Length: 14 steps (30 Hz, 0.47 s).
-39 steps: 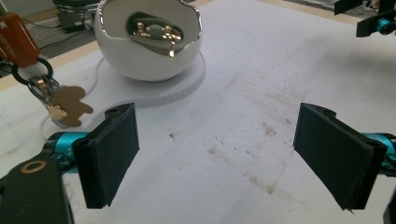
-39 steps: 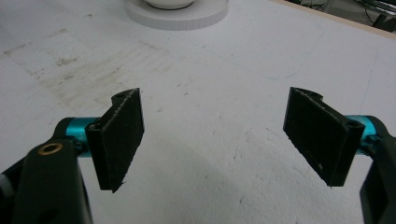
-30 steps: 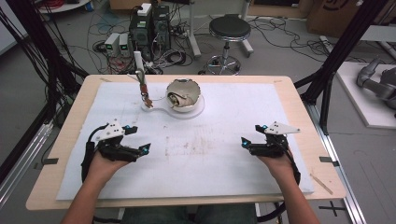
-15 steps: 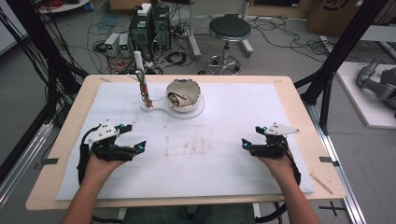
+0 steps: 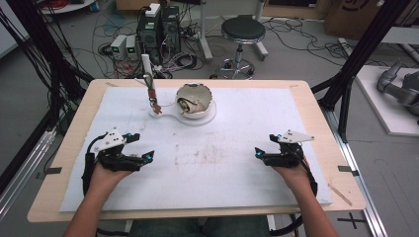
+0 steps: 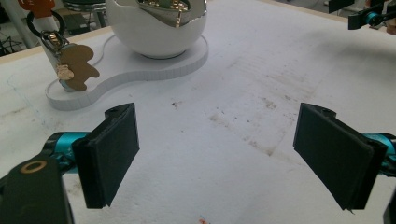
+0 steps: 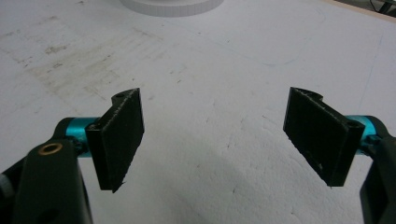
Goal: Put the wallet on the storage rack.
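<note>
My left gripper [image 5: 143,157] has slid a little toward the near-left of the table since half a second ago, while my right gripper [image 5: 260,154] sits where it was. Both hover low over the white mat [image 5: 237,123] with nothing between their pads: in the left gripper view the two black jaws stand wide apart over bare, scuffed mat, and the right gripper view shows the same, jaws spread with only the stained white surface between them. My left hand [image 5: 106,173] and right hand [image 5: 291,170] come in from the near edge, each wrapped around its tool, the two well apart on either side of the brownish smudge [image 5: 197,155] in the middle of the mat. Farther out, toward the far side of the table, stands the white bowl [image 5: 194,101] with its shiny gold-toned inside, resting on a flat white base [image 5: 207,117] that stretches left into a smaller lobe. On that lobe stands a thin white post [image 5: 147,66], and from it hangs a key ring with a tan bear-shaped tag [image 6: 77,70], which touches the base. The left gripper points toward this set, still well short of it. Beyond the wooden table [image 5: 316,113] I see a stool [image 5: 242,30] and boxes with cables on the floor.
</note>
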{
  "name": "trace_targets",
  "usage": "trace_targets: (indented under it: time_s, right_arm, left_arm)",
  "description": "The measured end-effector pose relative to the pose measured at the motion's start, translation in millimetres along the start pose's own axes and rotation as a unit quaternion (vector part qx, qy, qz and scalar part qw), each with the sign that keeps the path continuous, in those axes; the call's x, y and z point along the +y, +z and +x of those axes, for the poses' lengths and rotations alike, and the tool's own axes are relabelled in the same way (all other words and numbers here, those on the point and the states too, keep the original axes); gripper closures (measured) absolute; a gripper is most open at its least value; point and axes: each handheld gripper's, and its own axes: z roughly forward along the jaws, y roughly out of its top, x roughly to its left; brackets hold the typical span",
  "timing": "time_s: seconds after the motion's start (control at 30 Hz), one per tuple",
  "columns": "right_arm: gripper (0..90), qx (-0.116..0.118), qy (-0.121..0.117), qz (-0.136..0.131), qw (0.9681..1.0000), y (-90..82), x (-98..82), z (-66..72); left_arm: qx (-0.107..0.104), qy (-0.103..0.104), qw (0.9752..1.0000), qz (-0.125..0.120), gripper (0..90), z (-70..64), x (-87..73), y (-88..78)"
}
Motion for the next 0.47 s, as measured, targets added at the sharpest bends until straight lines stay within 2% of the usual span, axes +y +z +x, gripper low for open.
trace_targets:
  time_s: [0.23, 0.47]
  right_arm:
    - [20.8, 0.001, 0.001, 0.004, 1.0, 0.6, -0.8, 0.0]
    - [20.8, 0.001, 0.003, 0.002, 1.0, 0.2, -1.0, -0.1]
  left_arm:
    - [-0.002, -0.007, 0.9999, 0.007, 14.2, 2.3, -2.5, 1.0]
    - [-0.003, -0.005, 0.9999, 0.009, 14.3, 1.1, -2.0, 1.7]
